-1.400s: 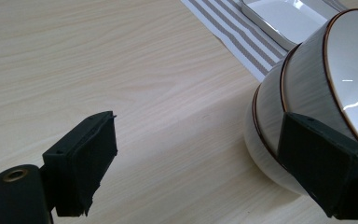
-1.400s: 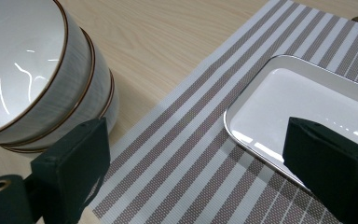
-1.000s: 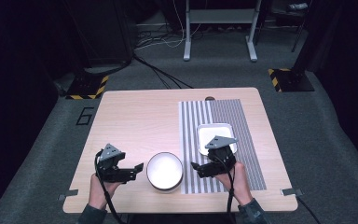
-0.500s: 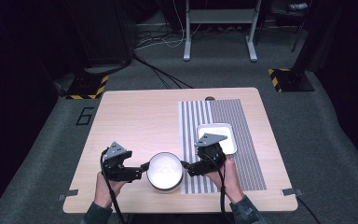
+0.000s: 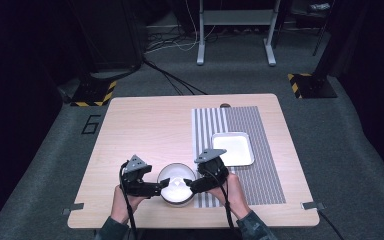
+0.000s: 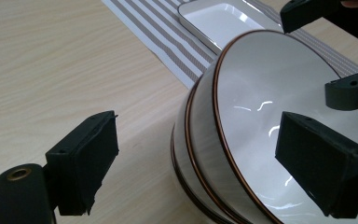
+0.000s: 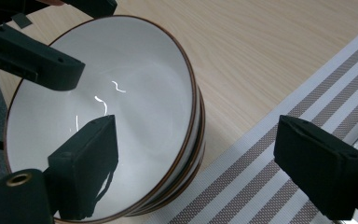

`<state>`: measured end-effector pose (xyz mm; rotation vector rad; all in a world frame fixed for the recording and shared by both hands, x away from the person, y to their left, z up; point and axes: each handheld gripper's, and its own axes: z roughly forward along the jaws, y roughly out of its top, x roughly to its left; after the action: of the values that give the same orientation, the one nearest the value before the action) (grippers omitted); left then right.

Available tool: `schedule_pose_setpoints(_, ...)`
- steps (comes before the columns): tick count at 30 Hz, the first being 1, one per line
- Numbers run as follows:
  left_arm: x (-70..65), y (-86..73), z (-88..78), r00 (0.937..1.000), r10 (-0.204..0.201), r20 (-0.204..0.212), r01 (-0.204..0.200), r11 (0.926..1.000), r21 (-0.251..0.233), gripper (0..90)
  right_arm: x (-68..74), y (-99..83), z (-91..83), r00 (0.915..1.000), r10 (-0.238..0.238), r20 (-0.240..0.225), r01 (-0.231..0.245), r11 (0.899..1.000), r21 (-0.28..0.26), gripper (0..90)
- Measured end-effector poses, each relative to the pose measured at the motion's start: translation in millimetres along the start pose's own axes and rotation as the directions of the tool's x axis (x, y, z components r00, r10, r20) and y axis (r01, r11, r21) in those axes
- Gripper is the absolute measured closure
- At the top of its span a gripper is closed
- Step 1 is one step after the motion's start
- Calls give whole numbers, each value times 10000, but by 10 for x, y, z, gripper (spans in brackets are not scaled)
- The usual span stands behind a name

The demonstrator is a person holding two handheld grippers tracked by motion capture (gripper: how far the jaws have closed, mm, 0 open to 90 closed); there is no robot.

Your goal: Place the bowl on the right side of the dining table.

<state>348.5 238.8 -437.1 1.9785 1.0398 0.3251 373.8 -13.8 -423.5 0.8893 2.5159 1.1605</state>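
A stack of nested white bowls [image 5: 176, 184] with brown rims stands near the table's front edge. My left gripper [image 5: 163, 186] reaches in from the left, open, one jaw outside the stack [image 6: 242, 140] and the other inside the top bowl. My right gripper [image 5: 188, 186] comes in from the right, open, and straddles the opposite rim. Its jaws have just been closing a little, with the wall of the bowls [image 7: 135, 121] between them and a gap left on the outer side. In each gripper view the other gripper's jaws show across the bowl.
A white rectangular tray [image 5: 232, 148] lies on a grey striped placemat [image 5: 262, 175] right of the bowls, and the mat's edge runs close to the stack. Bare wooden tabletop [image 5: 145, 130] stretches behind and to the left.
Both hands have moved inward toward the bowls. The jaws that stood beside the stack now straddle its rim on both sides.
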Motion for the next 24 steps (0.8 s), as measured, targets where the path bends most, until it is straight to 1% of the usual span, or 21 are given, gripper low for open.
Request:
schedule_pose_setpoints(2,-18,-19,28,10000,95,7,-95,9999,141,130,24,-13,61,10000,-9,-35,10,10000,83,134)
schedule_pose_setpoints(4,-25,-31,40,9999,101,17,-101,9998,161,135,44,-29,123,9999,18,-127,-16,9998,191,141)
schedule_pose_setpoints(6,-38,-76,83,9999,122,73,-124,9994,336,142,75,-47,182,10000,18,-92,-15,9994,336,144)
schedule_pose_setpoints(9,-65,-128,149,9998,220,11,-220,9986,485,153,97,-71,255,9999,-113,-58,115,9992,385,174)
schedule_pose_setpoints(10,-72,-140,165,9998,210,43,-212,9985,510,156,110,-79,266,10000,2,3,-2,9989,468,188)
schedule_pose_setpoints(11,-83,-149,180,9997,221,36,-223,9983,541,163,109,-85,282,9999,-90,68,86,9987,496,193)
schedule_pose_setpoints(13,-106,-166,206,9997,231,-4,-230,9981,574,169,114,-105,313,9999,-7,135,-1,9982,600,195)
schedule_pose_setpoints(14,-106,-176,222,9997,253,57,-256,9977,626,173,110,-113,323,9999,-13,117,6,9979,653,207)
schedule_pose_setpoints(15,-109,-186,237,9998,153,131,-161,9980,619,174,105,-128,339,9999,44,137,-54,9971,755,209)
schedule_pose_setpoints(16,-109,-191,247,9998,156,153,-165,9980,603,176,91,-138,352,9999,46,112,-53,9975,708,211)
schedule_pose_setpoints(17,-109,-191,247,9998,156,153,-165,9980,603,180,90,-146,352,9998,217,10,-217,9976,656,228)
schedule_pose_setpoints(18,-120,-194,261,9996,230,149,-239,9974,673,193,97,-147,352,9995,323,2,-323,9971,683,236)
schedule_pose_setpoints(19,-130,-198,270,9997,235,83,-241,9974,682,202,93,-144,362,9998,175,27,-177,9978,646,248)
schedule_pose_setpoints(20,-129,-200,276,9995,288,111,-295,9972,686,211,113,-144,363,9994,350,-28,-347,9964,770,266)
schedule_pose_setpoints(22,-137,-213,298,9993,341,141,-350,9968,713,227,98,-152,375,9996,262,-125,-252,9966,779,276)
schedule_pose_setpoints(23,-139,-220,311,9993,343,147,-352,9970,691,233,94,-160,382,9996,256,-136,-243,9959,873,285)
schedule_pose_setpoints(24,-141,-234,336,9991,409,94,-416,9961,778,241,100,-168,392,9993,364,-125,-350,9943,1008,292)
